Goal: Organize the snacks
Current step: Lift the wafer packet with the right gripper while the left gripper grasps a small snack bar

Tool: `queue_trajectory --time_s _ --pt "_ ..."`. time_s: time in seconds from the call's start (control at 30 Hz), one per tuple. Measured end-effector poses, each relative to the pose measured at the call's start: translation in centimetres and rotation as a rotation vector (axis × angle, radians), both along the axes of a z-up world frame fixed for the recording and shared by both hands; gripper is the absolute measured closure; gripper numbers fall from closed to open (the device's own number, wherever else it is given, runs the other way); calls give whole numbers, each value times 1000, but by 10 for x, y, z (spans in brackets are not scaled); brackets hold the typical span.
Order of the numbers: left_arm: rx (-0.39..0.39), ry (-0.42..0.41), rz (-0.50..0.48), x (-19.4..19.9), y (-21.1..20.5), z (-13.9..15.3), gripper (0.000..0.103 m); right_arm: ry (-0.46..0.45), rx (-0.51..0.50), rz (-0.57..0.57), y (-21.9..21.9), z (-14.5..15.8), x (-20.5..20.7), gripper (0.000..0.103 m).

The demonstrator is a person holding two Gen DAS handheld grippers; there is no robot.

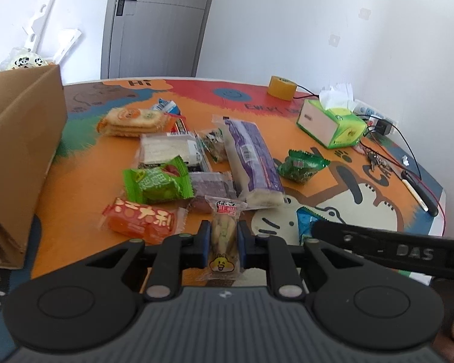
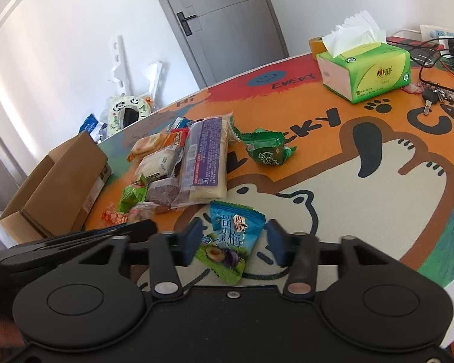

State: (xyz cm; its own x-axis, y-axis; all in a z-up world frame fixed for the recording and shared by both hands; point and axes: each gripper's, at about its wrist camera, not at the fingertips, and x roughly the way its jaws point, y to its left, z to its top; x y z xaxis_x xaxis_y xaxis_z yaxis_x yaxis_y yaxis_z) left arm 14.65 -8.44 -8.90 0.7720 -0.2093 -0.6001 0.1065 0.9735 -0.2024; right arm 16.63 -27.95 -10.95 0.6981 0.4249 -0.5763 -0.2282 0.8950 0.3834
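Left wrist view: the left tongs (image 1: 224, 243) are clamping one clear-wrapped snack stick (image 1: 224, 236), its long axis pointing away toward the snack pile (image 1: 196, 157) mid-worktop (image 1: 81, 181); its near end is partly hidden.

Right wrist view: the right tongs (image 2: 233, 242) are standing half open around one blue plum packet (image 2: 231, 236), apart from it, lying near the front edge.

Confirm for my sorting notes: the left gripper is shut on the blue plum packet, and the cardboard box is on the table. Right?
Not quite. The left gripper is shut on a slim clear snack packet, as the left wrist view shows. The blue plum packet lies between the right gripper's open jaws. The cardboard box is on the table.
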Motion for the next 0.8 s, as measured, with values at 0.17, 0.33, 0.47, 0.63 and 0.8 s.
queue_trajectory --time_s 0.17,0.33,0.47,0.63,0.8 --pt "-12 -8 28 -6 10 7 86 -10 -18 -5 12 -7 7 52" --pt "-27 -21 40 -9 18 11 86 -15 -25 24 18 -4 7 76" --pt "-34 -29 53 -11 24 15 86 -35 -18 28 18 1 5 97" --pt "-39 -62 59 -19 28 25 86 -60 -19 28 19 9 1 97" --pt "-38 -81 74 -27 33 33 86 -81 10 19 17 16 -4 97"
